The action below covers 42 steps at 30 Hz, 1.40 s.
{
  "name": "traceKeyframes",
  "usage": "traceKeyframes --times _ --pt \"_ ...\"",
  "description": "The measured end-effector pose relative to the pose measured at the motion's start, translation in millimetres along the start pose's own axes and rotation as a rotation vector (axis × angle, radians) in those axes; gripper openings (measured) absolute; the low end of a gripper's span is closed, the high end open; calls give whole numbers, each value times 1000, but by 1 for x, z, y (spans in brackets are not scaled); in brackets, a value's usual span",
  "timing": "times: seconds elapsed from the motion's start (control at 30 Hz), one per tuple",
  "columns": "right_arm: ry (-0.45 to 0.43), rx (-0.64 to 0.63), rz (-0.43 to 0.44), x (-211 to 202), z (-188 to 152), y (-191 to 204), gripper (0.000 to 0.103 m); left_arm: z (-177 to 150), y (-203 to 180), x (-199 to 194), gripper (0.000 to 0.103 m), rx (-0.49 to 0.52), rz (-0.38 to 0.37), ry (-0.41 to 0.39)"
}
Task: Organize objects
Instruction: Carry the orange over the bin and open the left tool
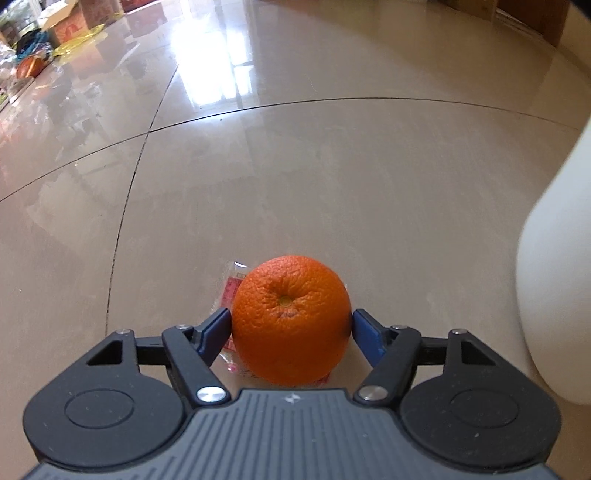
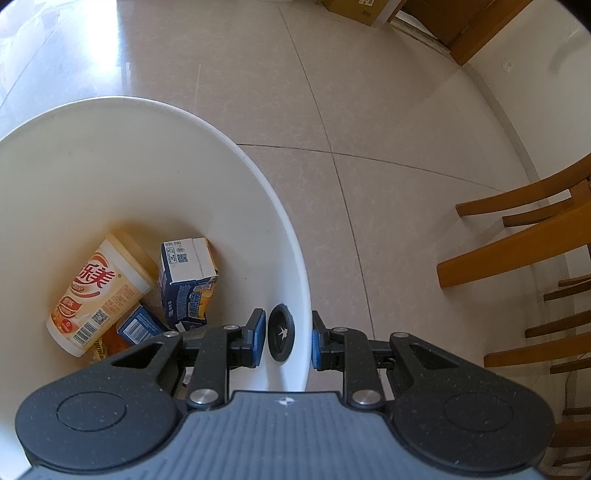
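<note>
In the left wrist view my left gripper [image 1: 291,325] is shut on an orange [image 1: 291,321], both blue pads against its sides, low over the tiled floor. A small clear wrapper with red print [image 1: 232,288] lies on the floor under and behind the orange. In the right wrist view my right gripper [image 2: 288,338] straddles the rim of a white bucket [image 2: 295,258]: one finger inside, one outside, near a black grommet [image 2: 281,336]. There is a gap between the inner pad and the wall. Inside the bucket lie a milk-tea cup [image 2: 98,295] and blue cartons [image 2: 186,280].
The white bucket's side [image 1: 554,277] stands at the right edge of the left wrist view. Boxes and bags [image 1: 48,33] clutter the far left of the floor. Wooden chairs [image 2: 535,251] stand to the right of the bucket. A cardboard box [image 2: 362,9] and a wooden door frame are far behind.
</note>
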State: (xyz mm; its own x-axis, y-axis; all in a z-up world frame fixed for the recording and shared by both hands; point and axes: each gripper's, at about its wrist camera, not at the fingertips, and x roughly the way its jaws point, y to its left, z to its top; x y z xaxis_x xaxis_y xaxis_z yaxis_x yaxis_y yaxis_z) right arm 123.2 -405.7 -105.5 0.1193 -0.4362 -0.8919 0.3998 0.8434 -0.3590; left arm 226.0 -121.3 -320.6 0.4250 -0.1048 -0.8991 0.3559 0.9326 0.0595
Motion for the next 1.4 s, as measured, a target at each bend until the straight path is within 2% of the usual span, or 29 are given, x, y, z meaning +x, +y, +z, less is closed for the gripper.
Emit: traceKeyframes --times 0.17,0.27,0.37,0.53,0.67,0.83,0.93,1.03,1.1,1.2,1.4 --pt "-2 -4 -1 0 0 0 28 5 0 -33 71 80 -49 59" --pt "-3 -8 -4 1 0 1 28 12 -3 -64 70 160 -77 81" --pt "-7 -19 -11 1 -1 3 28 26 -6 -97 70 197 -123 87" --pt "-7 -17 -9 2 -1 3 28 60 -21 -167 70 275 -210 25" --pt "-3 -14 -8 1 -1 2 28 86 -41 -226 71 346 -305 -77" --pt "5 8 -3 0 0 1 28 102 -72 -273 71 399 -401 -149" --pt "3 3 -4 0 0 1 28 107 -96 -280 71 436 -443 -164" --pt "4 3 -3 -1 0 1 28 105 -114 -274 72 462 -454 -159" --pt "8 13 4 -1 1 -1 28 103 -127 -269 77 467 -467 -135" --pt "8 15 8 -1 1 -2 28 104 -127 -267 83 457 -488 -138" --pt "4 9 8 -2 0 -1 28 112 -110 -272 85 410 -466 -157"
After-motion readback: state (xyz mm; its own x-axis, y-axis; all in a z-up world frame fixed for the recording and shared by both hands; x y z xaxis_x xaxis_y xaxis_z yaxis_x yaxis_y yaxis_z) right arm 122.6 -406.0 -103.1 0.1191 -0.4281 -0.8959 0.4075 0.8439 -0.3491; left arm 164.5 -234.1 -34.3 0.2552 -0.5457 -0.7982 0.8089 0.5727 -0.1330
